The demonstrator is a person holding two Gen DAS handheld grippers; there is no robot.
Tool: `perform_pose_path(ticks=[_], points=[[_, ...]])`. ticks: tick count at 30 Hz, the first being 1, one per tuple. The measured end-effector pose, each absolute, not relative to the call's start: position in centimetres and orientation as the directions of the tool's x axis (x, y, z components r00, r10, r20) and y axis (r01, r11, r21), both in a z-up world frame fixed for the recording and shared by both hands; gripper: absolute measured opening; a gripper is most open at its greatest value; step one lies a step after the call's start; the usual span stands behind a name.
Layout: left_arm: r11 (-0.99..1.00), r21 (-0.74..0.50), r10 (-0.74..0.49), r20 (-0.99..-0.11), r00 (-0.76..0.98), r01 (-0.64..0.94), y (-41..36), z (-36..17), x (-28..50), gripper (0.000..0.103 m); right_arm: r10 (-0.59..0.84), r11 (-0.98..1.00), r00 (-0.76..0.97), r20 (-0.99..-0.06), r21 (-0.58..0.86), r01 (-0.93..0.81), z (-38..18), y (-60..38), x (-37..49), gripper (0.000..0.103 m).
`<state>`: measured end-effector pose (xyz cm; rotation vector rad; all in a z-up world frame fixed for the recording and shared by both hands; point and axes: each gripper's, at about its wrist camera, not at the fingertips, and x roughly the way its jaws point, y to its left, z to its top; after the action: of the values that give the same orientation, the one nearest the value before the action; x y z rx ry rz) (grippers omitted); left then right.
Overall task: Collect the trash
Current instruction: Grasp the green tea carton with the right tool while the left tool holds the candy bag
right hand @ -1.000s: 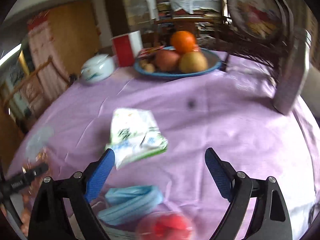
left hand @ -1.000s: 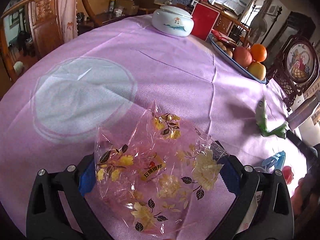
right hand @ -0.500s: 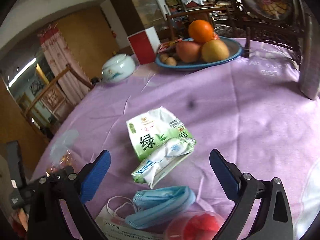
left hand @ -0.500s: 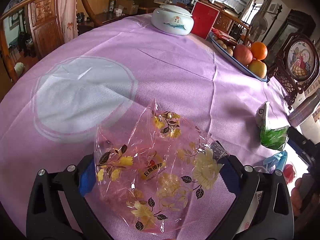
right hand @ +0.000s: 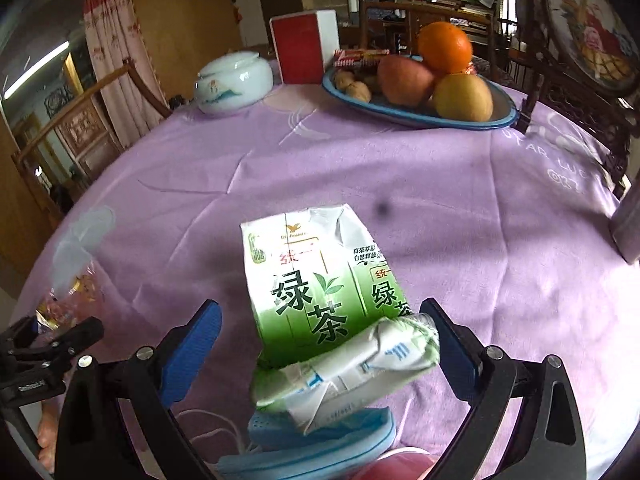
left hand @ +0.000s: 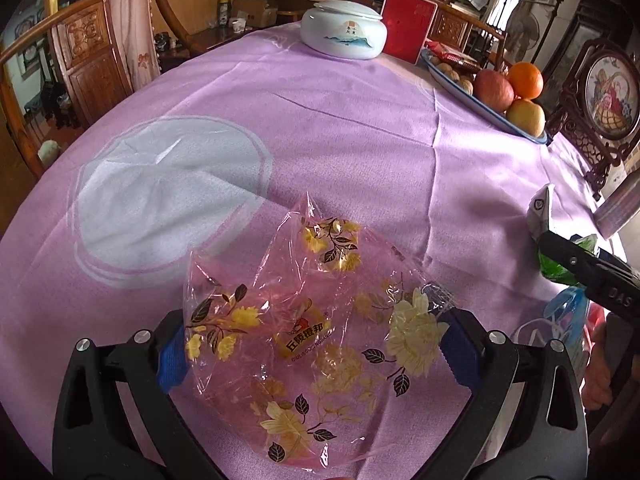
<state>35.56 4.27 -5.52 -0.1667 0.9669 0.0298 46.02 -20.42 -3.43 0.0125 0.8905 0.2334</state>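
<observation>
A clear pink plastic wrapper [left hand: 308, 332] with yellow flowers lies on the purple tablecloth between the fingers of my left gripper [left hand: 316, 350], which is open around it. A crushed green tea carton [right hand: 332, 304] lies between the fingers of my right gripper [right hand: 324, 344], which is open around it; the carton's right side is close to the right pad. A blue face mask [right hand: 312, 440] and something red lie just below the carton. The carton [left hand: 554, 240] and the right gripper also show at the right edge of the left wrist view.
A blue fruit plate [right hand: 416, 118] with an orange, apple and pear stands at the back. A white lidded ceramic jar [right hand: 234, 82] and a red box [right hand: 304, 50] stand beside it. A framed round picture [left hand: 610, 96] stands at the right. A wooden chair [left hand: 84, 52] is beyond the table's left edge.
My right gripper has moved forward over the green tea carton, which now sits between its fingers. My left gripper has stayed around the pink wrapper.
</observation>
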Motion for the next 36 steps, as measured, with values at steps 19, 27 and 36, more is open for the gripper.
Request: perform_pose_path(ticks=[19,27,36], points=[[0.970,-0.243,-0.204,-0.773,0.601,0.016,4.0,-4.8,34.9,0.066,0.419,0.893,0.694,-0.586,0.405,-0.197,1.7,-25.5,39.9,0.079],[0.950,-0.305,-0.279,-0.721,0.635,0.071,4.2,-3.9,33.9,0.041,0.449,0.877,0.713,-0.539,0.419,-0.235,2.0,-25.6,35.2,0.079],[0.933,-0.345,-0.314,-0.654,0.688,0.097,4.9,-2.6,32.1,0.041,0.465,0.868,0.698,-0.544,0.434,-0.240,1.4,-25.0,34.5,0.079]])
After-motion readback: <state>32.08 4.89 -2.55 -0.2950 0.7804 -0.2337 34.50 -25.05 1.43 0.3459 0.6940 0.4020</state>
